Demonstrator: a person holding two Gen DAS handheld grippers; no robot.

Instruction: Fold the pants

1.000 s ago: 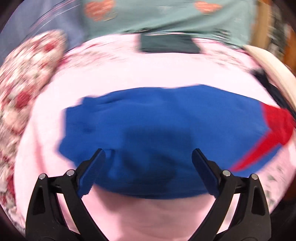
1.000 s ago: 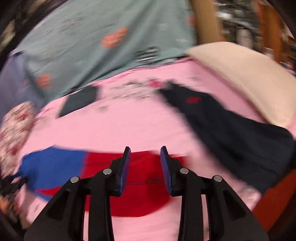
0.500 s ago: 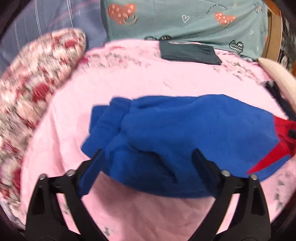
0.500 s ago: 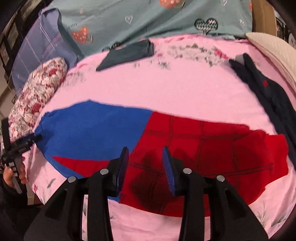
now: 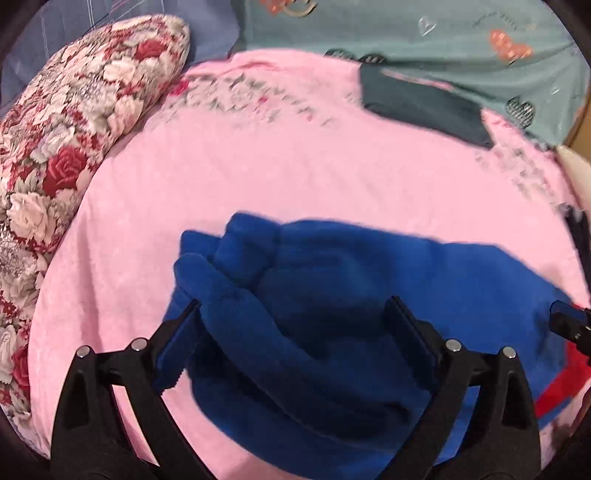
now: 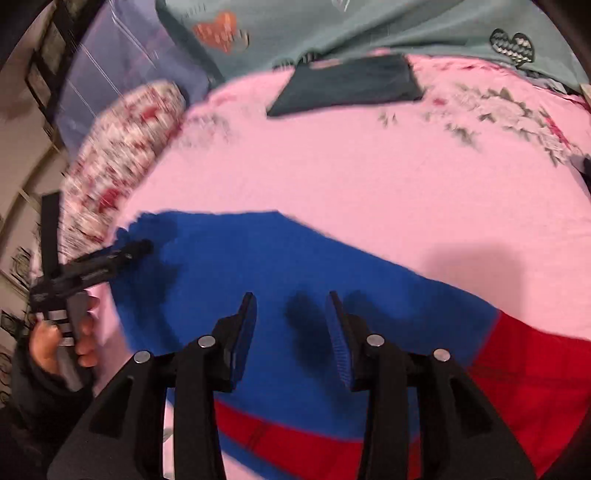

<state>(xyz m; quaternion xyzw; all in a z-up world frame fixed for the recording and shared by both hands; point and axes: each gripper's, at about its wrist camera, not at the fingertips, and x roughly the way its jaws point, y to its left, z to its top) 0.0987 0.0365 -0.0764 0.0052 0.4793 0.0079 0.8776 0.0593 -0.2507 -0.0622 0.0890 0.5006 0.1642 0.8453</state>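
The fingers of the left gripper stand wide apart with nothing clamped, hovering over the bunched blue end of the pants; folds of fleece rise between them, and the left pad looks to touch a fold, though blur makes that uncertain. The fingers of the right gripper are parted by a narrower gap, also holding nothing, above the flat blue part of the pants, their shadows dark on the cloth just ahead.

The pants lie across the near part of the bed, blue toward the person's left and red toward the right, with a red band along the near edge. In the right wrist view the left gripper shows at the far left, held in a hand, its tip over the blue end.

Farther out on the pink sheet lies a folded dark cloth. A rose-patterned pillow lies along the left edge, and a teal cover with hearts runs behind the bed.
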